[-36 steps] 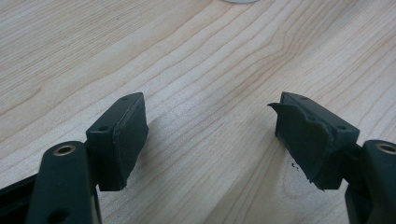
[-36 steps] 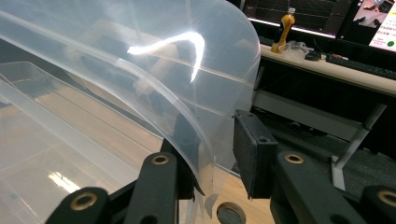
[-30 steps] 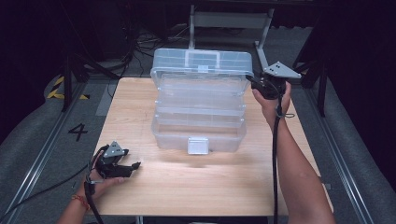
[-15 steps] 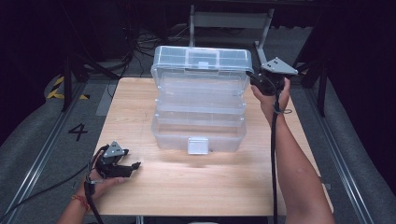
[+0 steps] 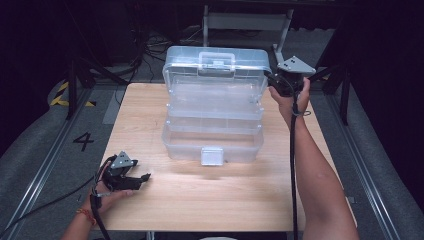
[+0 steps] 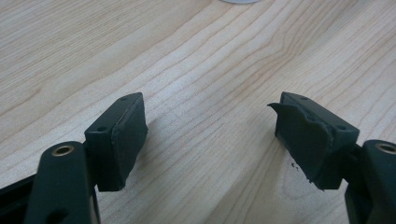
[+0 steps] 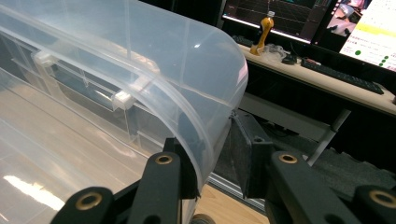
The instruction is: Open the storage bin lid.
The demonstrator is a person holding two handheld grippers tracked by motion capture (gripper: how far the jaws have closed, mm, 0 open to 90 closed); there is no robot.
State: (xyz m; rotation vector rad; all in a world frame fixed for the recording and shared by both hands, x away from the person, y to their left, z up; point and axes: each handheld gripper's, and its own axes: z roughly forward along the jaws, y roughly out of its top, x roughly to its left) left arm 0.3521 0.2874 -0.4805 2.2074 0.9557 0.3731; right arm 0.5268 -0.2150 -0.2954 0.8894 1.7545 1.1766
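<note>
Clear plastic cantilever storage box stands open across the middle of the light wood-grain table, trays stepped back toward the far edge, long axis running left to right, white front latch facing the person. Raised transparent lid, with its carry handle, sits at the far top of the box. Right gripper is at the lid's right end; in the right gripper view the lid's rounded corner passes between the two black jaws, one inside the wall, one outside. Outer jaw appears to stand slightly off the plastic, so contact looks loose rather than firmly clamped; judged as gripping the lid edge. Left gripper rests on the table near the front left corner, well apart from the box, jaws spread wide over bare wood in the left gripper view, holding nothing. Right hand is therefore the working one; lid hinge line lies parallel to the box's long axis, so any swing goes fore-aft. Room dark; cables and a metal stand behind the table, monitors and an orange bottle on a desk beyond.
</note>
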